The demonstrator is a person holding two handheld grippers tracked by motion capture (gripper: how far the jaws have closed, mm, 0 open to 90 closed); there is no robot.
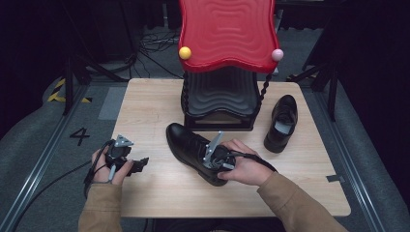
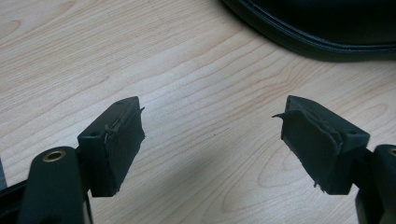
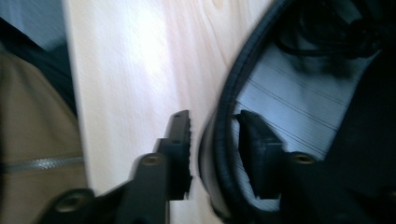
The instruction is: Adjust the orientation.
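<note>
A black leather dress shoe (image 1: 186, 142) lies on the wooden table (image 1: 159, 193), toe to the far left and heel toward the person. My right gripper (image 1: 216, 162) is at its heel. In the right gripper view my right gripper (image 3: 215, 119) straddles the heel rim of the shoe (image 3: 289, 112), one jaw outside and one inside on the grey lining. A thin gap shows beside each pad, so it is open. My left gripper (image 1: 139, 164) rests low at the table's left, open and holding nothing. Its view, with the left gripper (image 2: 212, 126), shows the shoe's edge (image 2: 327, 32) ahead.
A second black shoe (image 1: 282, 123) stands at the right, toe toward the person. A rack with a wavy red top (image 1: 227, 34) and a black base (image 1: 220, 104) stands at the table's far middle. Dark floor and cables lie beyond.
</note>
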